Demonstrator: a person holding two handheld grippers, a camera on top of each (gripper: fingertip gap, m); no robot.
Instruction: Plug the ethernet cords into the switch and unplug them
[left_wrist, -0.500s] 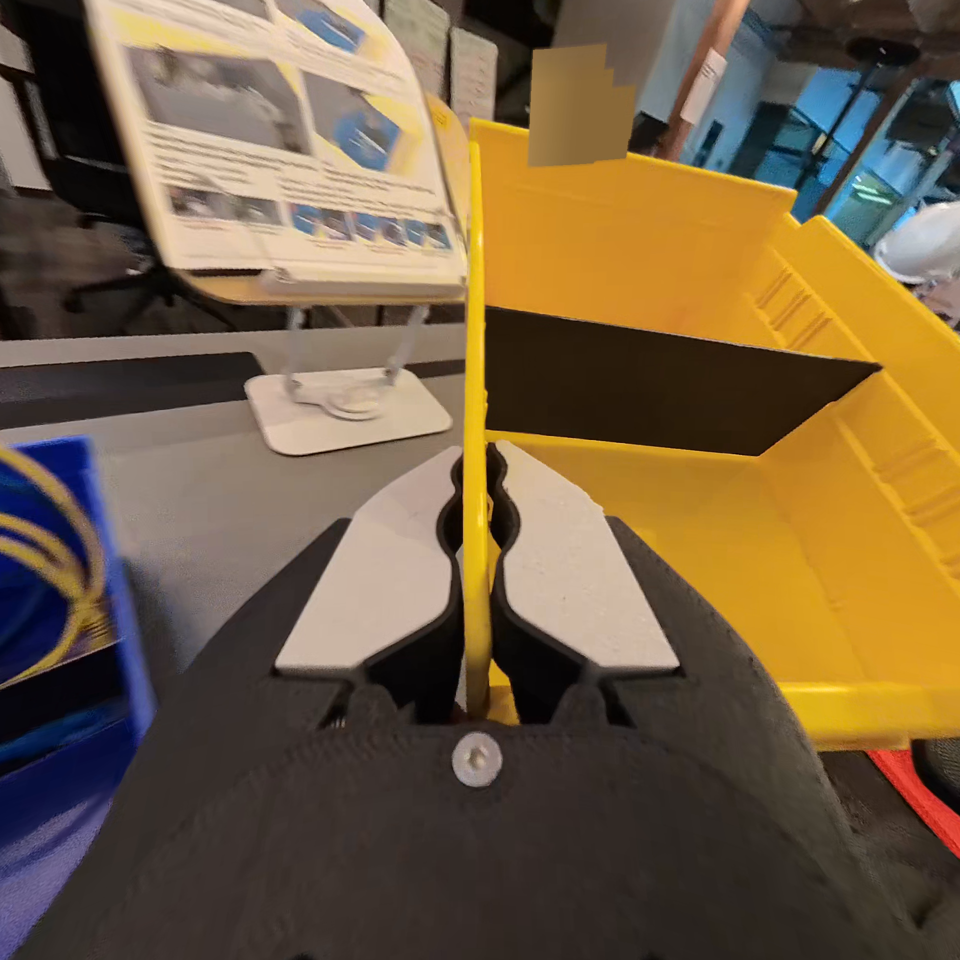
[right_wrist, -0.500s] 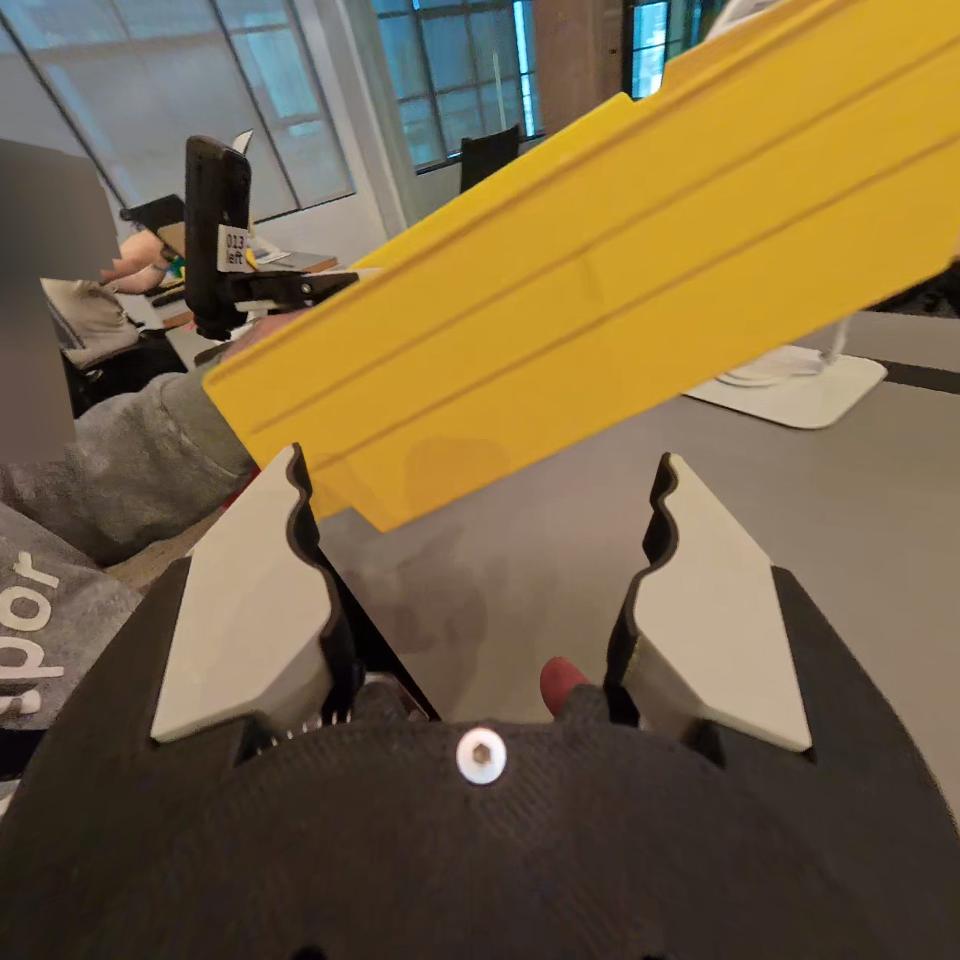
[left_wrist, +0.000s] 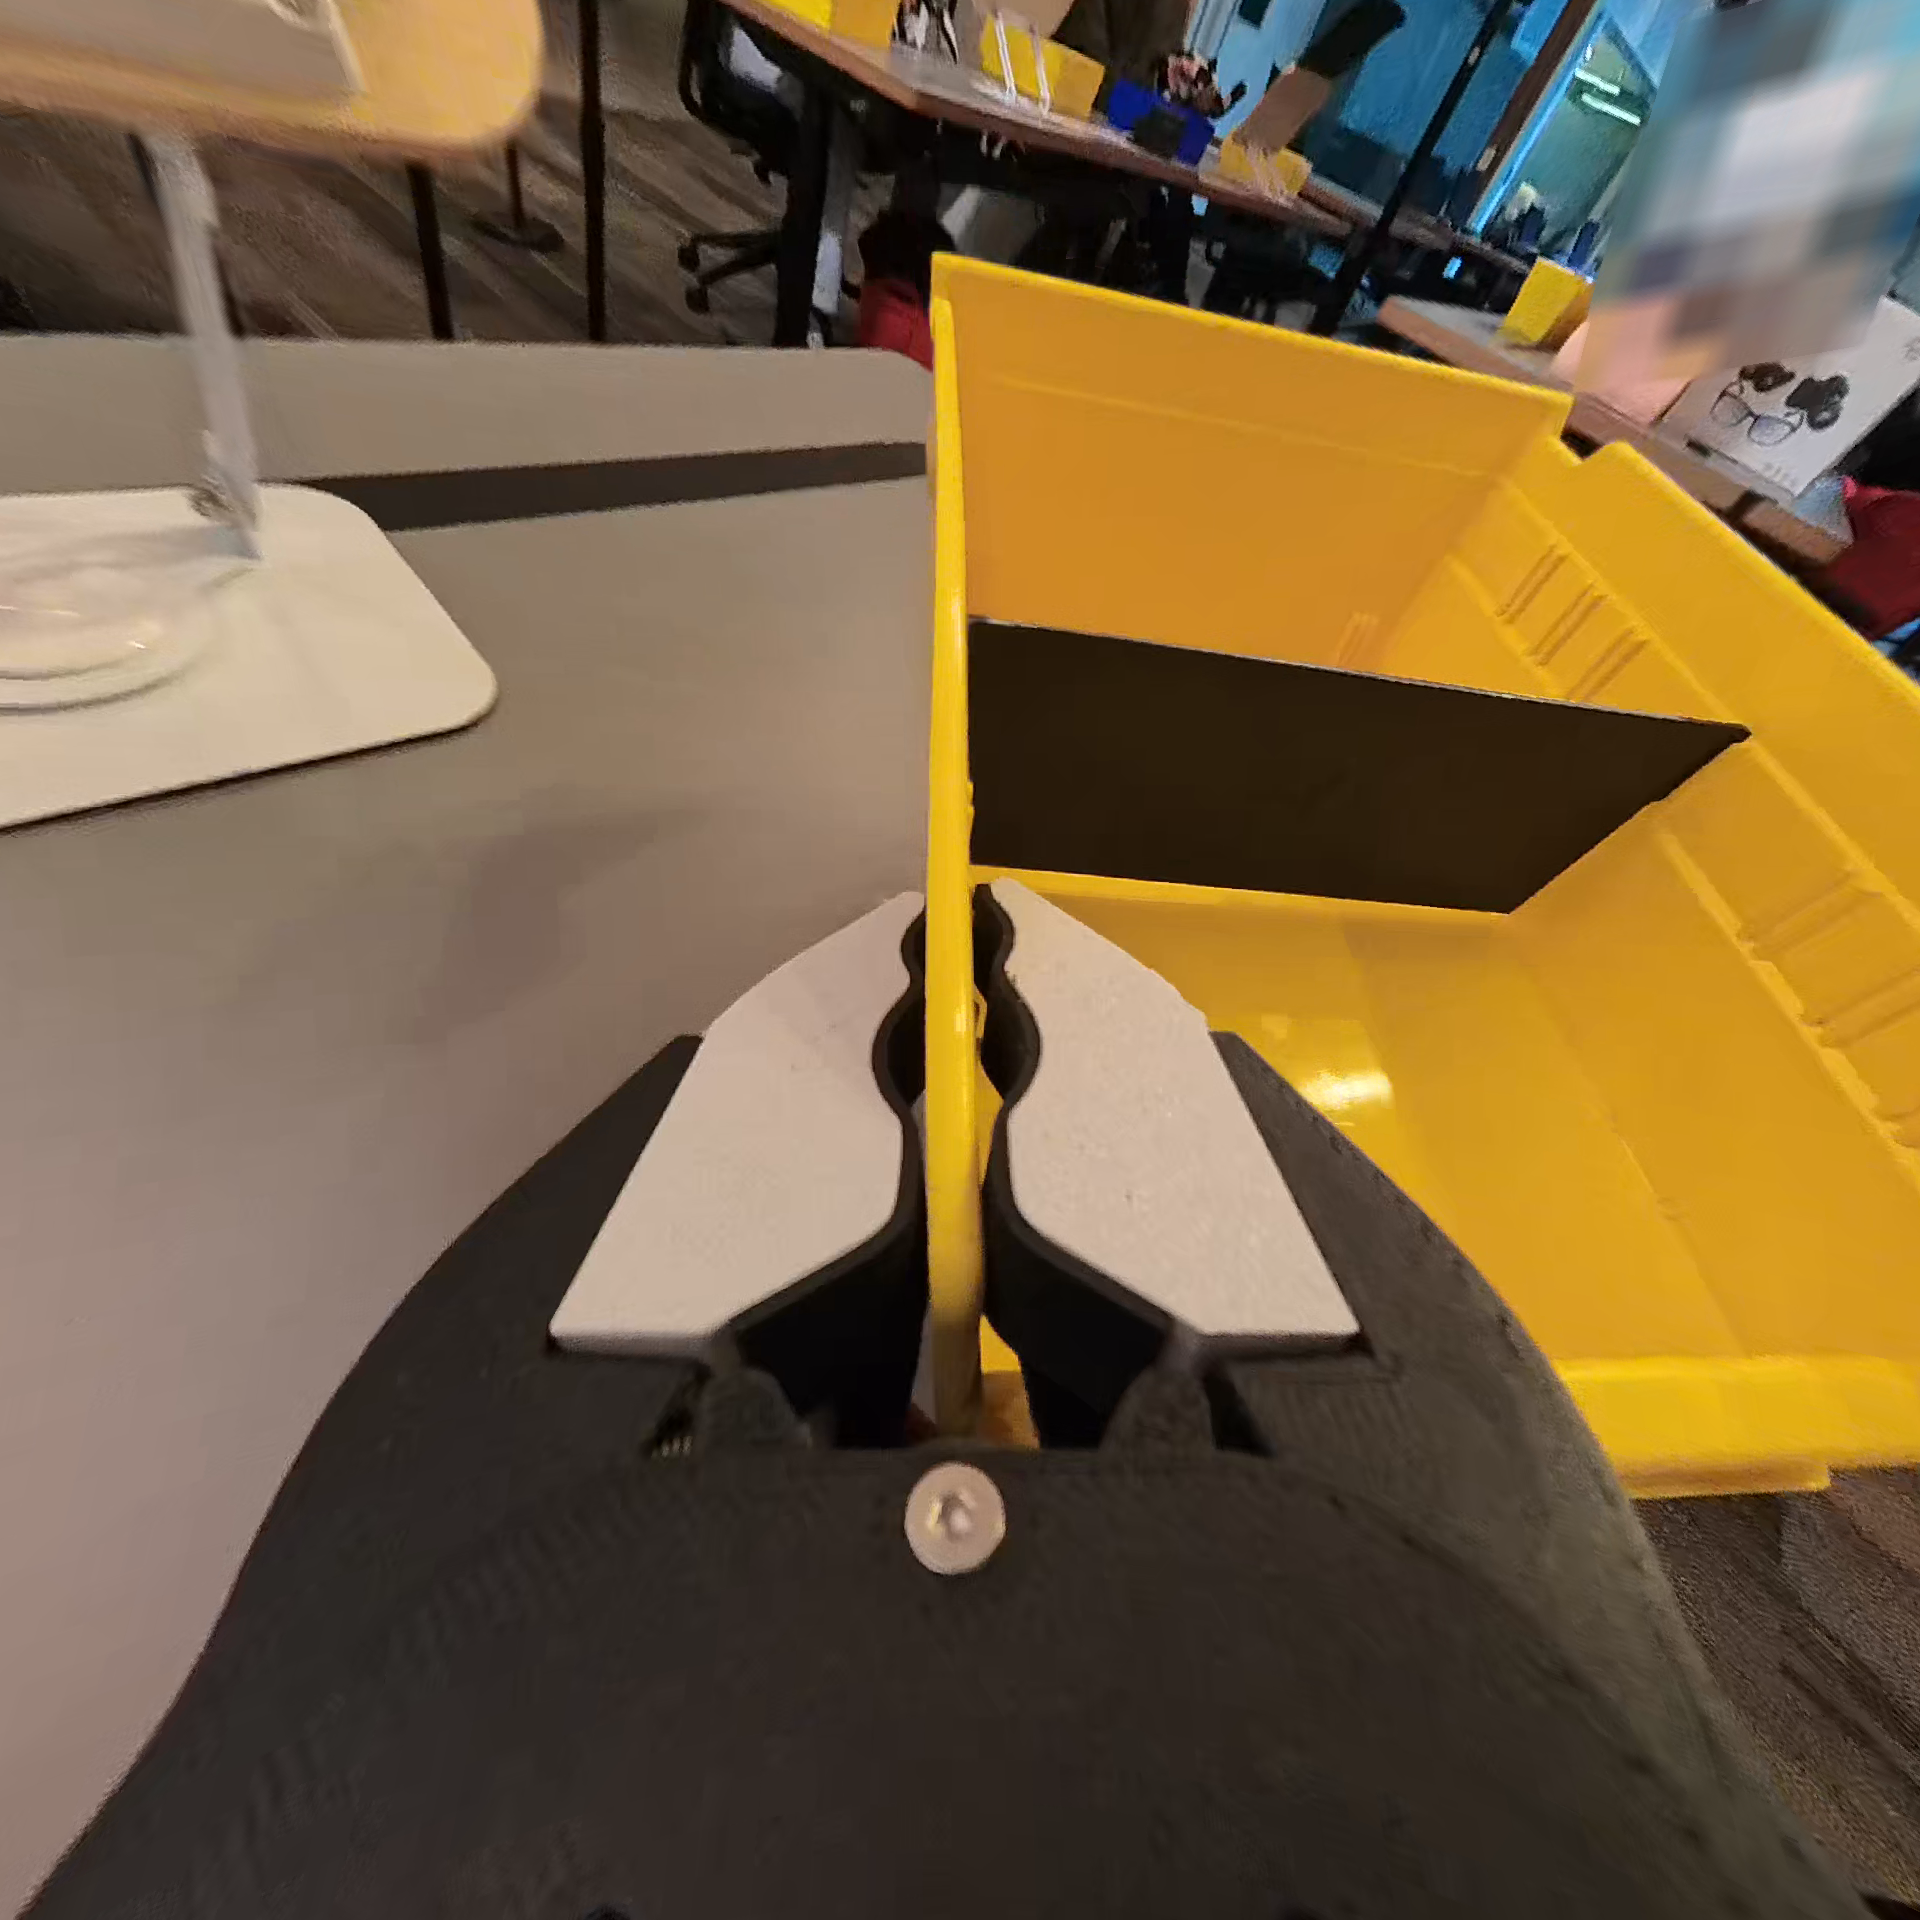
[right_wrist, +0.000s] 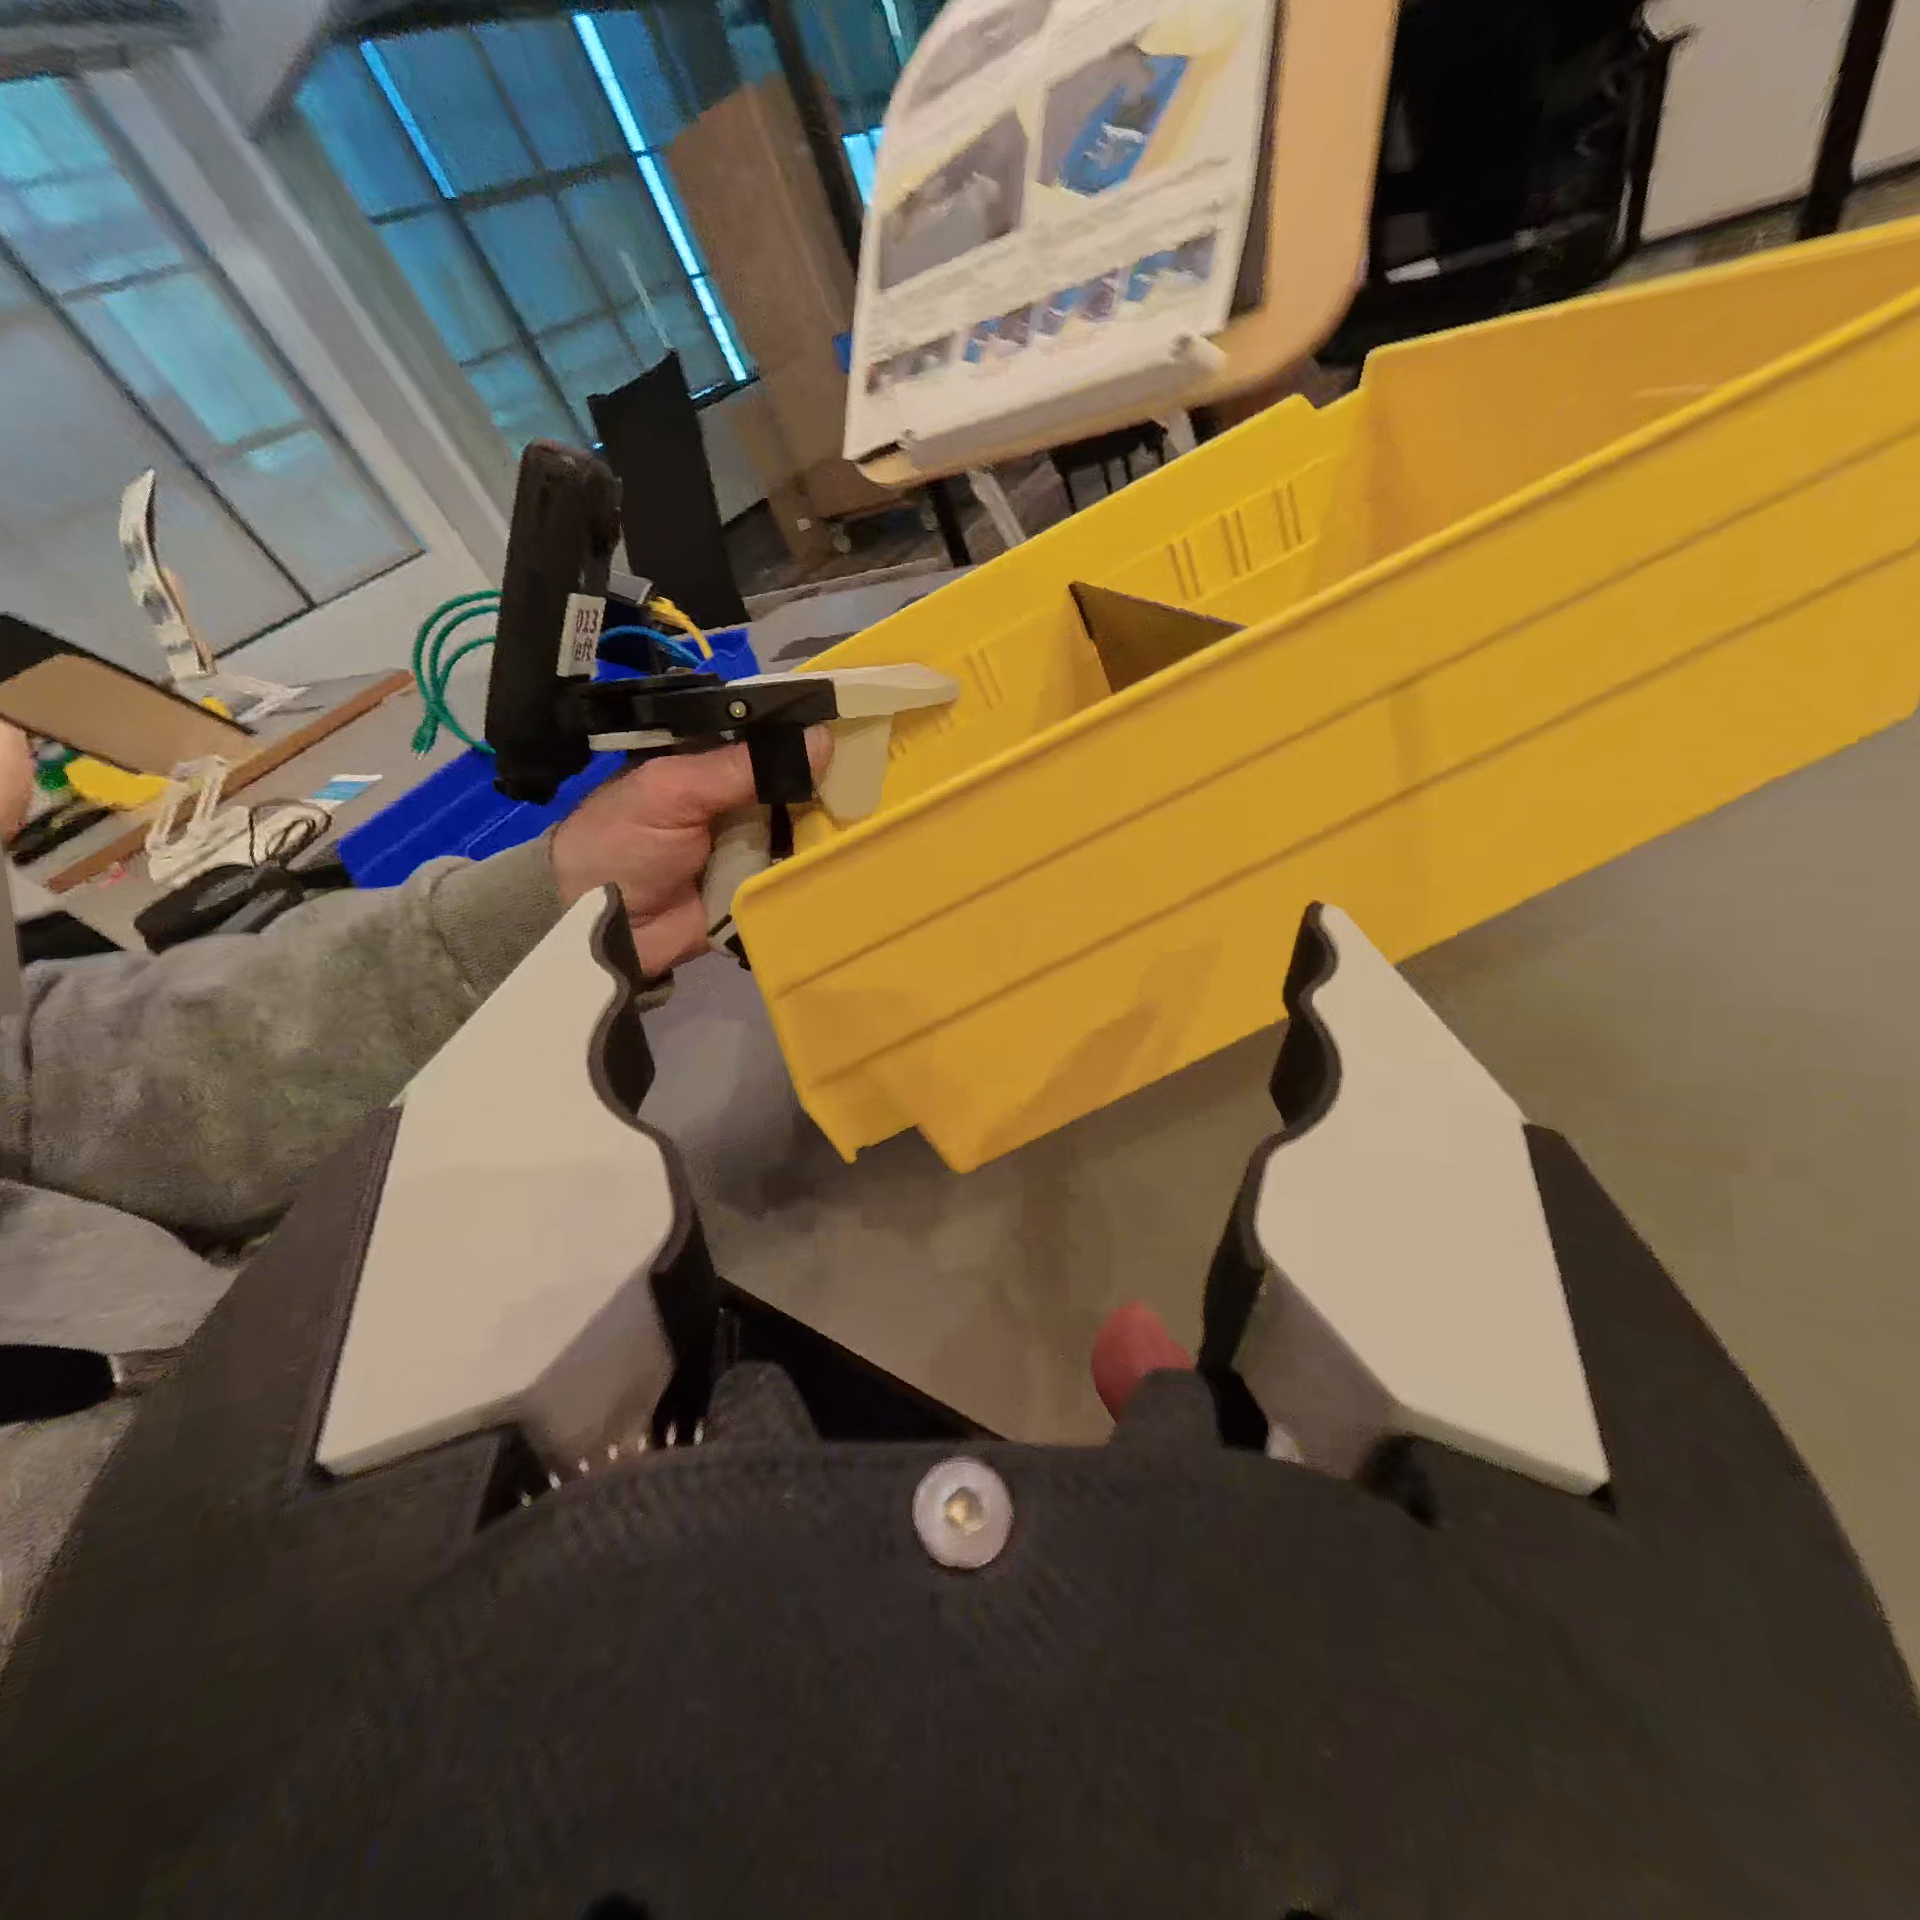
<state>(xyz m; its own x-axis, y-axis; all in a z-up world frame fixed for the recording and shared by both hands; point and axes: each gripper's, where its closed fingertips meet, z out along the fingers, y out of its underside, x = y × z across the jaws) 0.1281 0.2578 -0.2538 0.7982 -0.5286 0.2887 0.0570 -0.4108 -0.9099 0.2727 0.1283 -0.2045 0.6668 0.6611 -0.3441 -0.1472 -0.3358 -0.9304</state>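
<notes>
The left tool (left_wrist: 951, 925) is clamped tight on the near side wall of a yellow bin (left_wrist: 1299, 520), one finger outside the wall and one inside, and the bin hangs tilted above the grey worktop (left_wrist: 520, 935). Its own camera looks straight into the bin, where a black divider (left_wrist: 1299, 769) crosses from wall to wall. The right tool (right_wrist: 961, 935) holds nothing, its fingers spread wide just under the bin's low corner. Only the right wrist view shows the bin from outside and the person's hand (right_wrist: 665, 831) working the left tool, a grey sleeve (right_wrist: 260, 1039) behind it. That view alone also takes in a blue bin (right_wrist: 457, 821) well off to the left with green (right_wrist: 442, 665), blue and yellow ethernet cords looping from it; I cannot make out a switch. A white sticker on the left tool's black handle carries print, as does the sheet on a stand (right_wrist: 1049, 208) behind the yellow bin. The left view catches only that stand's white base (left_wrist: 312, 644).
</notes>
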